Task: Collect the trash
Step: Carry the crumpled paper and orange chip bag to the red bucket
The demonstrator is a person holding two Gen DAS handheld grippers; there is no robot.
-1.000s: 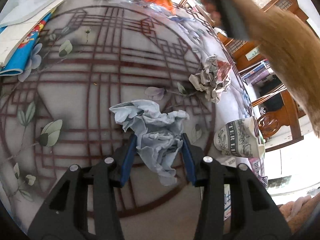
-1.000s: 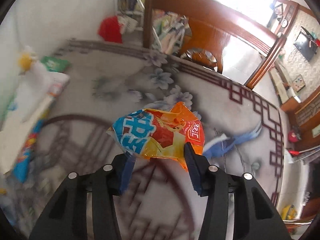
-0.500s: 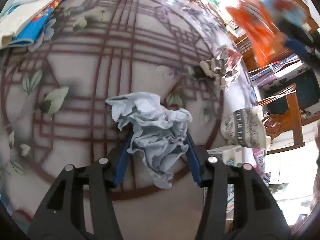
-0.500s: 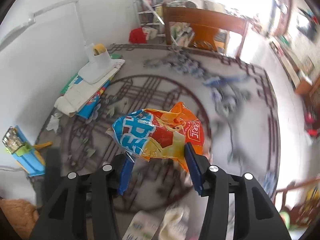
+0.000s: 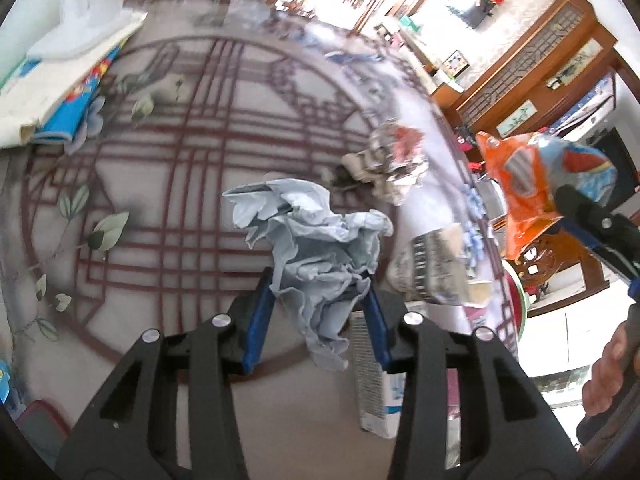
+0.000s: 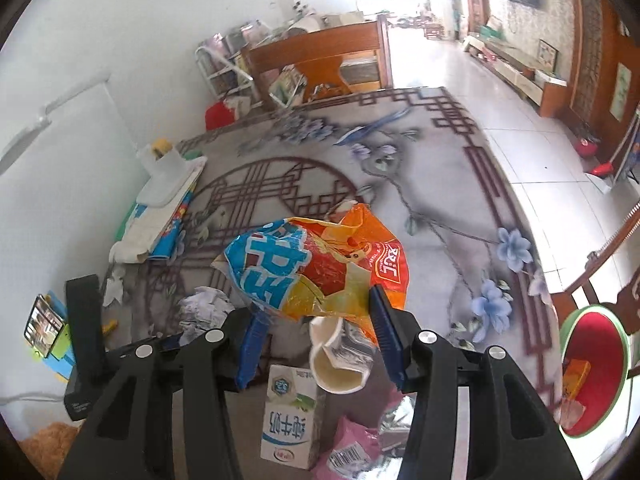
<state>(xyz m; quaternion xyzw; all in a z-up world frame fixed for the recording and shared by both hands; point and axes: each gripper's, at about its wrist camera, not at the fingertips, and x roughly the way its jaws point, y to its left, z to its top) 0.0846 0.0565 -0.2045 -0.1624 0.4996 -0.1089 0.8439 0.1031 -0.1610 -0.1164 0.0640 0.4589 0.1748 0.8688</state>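
Swung over table edge — right tool | snack wrapper crosswise, clamped

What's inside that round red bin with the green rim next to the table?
Inside the round red bin with the green rim lies an orange packet and a pale pinkish scrap. The black gripper arm covers the bin's near side.

Daylight flooded both views, blowing out the doorway at the far end of the room to white. Glare washed over the glossy table top. Fisheye curvature bent the edges into dark corners, and the left view was smeared along its right side.
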